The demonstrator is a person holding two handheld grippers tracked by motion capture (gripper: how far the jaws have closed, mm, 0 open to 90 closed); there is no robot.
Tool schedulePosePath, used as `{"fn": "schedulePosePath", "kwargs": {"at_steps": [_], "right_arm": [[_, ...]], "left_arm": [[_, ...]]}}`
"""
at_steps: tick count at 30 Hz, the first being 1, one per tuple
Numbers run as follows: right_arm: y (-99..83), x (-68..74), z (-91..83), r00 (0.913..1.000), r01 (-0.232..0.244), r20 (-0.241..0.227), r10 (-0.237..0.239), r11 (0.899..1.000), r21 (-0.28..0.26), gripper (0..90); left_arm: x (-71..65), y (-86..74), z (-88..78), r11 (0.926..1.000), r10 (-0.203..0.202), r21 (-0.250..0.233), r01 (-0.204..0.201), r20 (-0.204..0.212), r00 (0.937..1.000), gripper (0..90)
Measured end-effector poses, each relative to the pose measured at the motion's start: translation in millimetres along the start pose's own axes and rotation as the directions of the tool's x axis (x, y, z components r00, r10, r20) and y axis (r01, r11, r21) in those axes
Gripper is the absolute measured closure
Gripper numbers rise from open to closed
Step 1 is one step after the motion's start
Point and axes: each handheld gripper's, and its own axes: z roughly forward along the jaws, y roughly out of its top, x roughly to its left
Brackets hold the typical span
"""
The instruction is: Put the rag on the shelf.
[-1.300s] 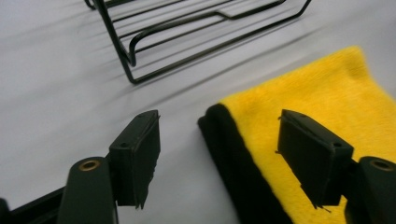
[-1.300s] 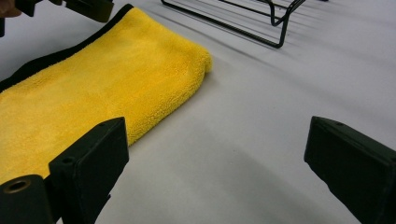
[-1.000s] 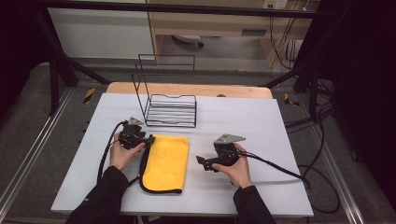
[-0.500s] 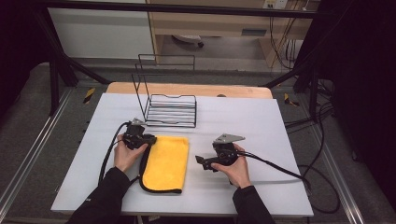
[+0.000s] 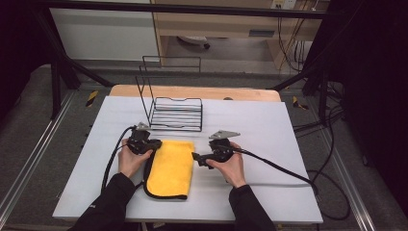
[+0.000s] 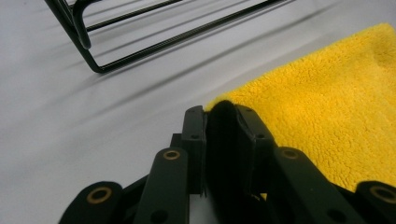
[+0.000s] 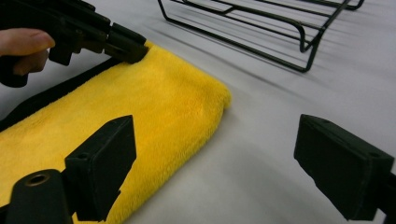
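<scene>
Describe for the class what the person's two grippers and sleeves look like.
Both the left gripper and the right gripper are black, each with two flat block-shaped jaws on linkage arms with brass-coloured rivets. Each carries a grey three-cornered plate on top and trails a black cable. The person wears black long sleeves.

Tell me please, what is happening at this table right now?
A person holds a two-jaw gripper in each hand over a folded yellow fleece cloth lying on the white table. The left gripper has its jaws shut on the cloth's black-edged corner. The right gripper is open beside the cloth's other side. A black wire rack stands behind.
</scene>
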Motion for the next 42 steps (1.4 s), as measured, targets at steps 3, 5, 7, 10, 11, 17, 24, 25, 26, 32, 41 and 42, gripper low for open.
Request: {"fn": "schedulePosePath", "kwargs": {"at_steps": [3, 5, 7, 10, 11, 17, 24, 25, 26, 32, 41, 42], "right_arm": [[8.7, 2.1, 12.1, 0.9999, 0.002, 0.011, -0.002, 1.0, 0.003, 20.4], [12.6, 2.3, 19.6, 0.9996, 0.01, 0.025, -0.01, 1.0, 0.012, 24.7], [14.3, 1.9, 26.8, 0.9995, -0.004, 0.032, 0.004, 1.0, 0.01, 29.5], [13.4, -0.7, 35.0, 0.9987, -0.023, 0.045, 0.022, 1.0, 0.008, 36.4], [12.6, -1.9, 37.6, 0.9984, -0.025, 0.051, 0.024, 1.0, 0.012, 39.0], [7.4, -4.3, 48.9, 0.9974, -0.057, 0.048, 0.055, 0.997, 0.055, 54.1], [5.4, -4.6, 53.9, 0.9971, -0.071, 0.031, 0.069, 0.996, 0.062, 66.0], [5.7, -4.0, 54.0, 0.9971, -0.072, 0.03, 0.07, 0.995, 0.066, 67.5], [5.8, -3.6, 54.4, 0.9974, -0.069, 0.026, 0.067, 0.995, 0.067, 69.4], [7.5, 0.3, 57.0, 0.9979, -0.059, 0.032, 0.056, 0.995, 0.083, 75.8], [7.1, 1.3, 57.9, 0.9938, -0.108, 0.038, 0.105, 0.99, 0.095, 81.3], [7.3, 1.5, 57.8, 0.9931, -0.114, 0.038, 0.111, 0.989, 0.094, 81.7]], "left_arm": [[-0.1, 0.1, -0.1, 1.0, 0.001, 0.001, -0.001, -0.002, 1.0, 74.9], [-0.3, 0.1, -0.1, 1.0, 0.003, 0.001, -0.003, -0.003, 1.0, 74.9], [-0.1, 0.0, -0.1, 1.0, 0.001, 0.0, -0.001, -0.002, 1.0, 75.0], [0.1, -0.1, 0.0, 1.0, -0.001, -0.001, 0.001, 0.001, 1.0, 74.9], [0.2, -0.2, 0.0, 1.0, 0.0, -0.002, 0.0, 0.001, 1.0, 74.9], [-0.8, -0.4, 0.1, 0.9999, 0.009, -0.004, -0.009, -0.004, 0.9999, 74.8], [0.5, -0.7, 0.1, 0.9999, 0.01, -0.006, -0.01, 0.002, 0.9999, 74.6], [0.4, -0.7, 0.1, 0.9999, 0.012, -0.006, -0.012, 0.002, 0.9999, 74.5], [0.3, -0.7, 0.1, 0.9999, 0.013, -0.006, -0.013, 0.002, 0.9999, 74.5], [0.7, -0.9, 0.1, 0.9999, 0.014, -0.007, -0.014, 0.005, 0.9999, 74.4], [4.4, -1.0, -0.3, 0.9996, -0.026, -0.011, 0.026, 0.032, 0.9992, 76.8], [4.2, -0.8, -0.7, 0.9996, -0.028, -0.009, 0.028, 0.031, 0.9992, 77.4]]}}
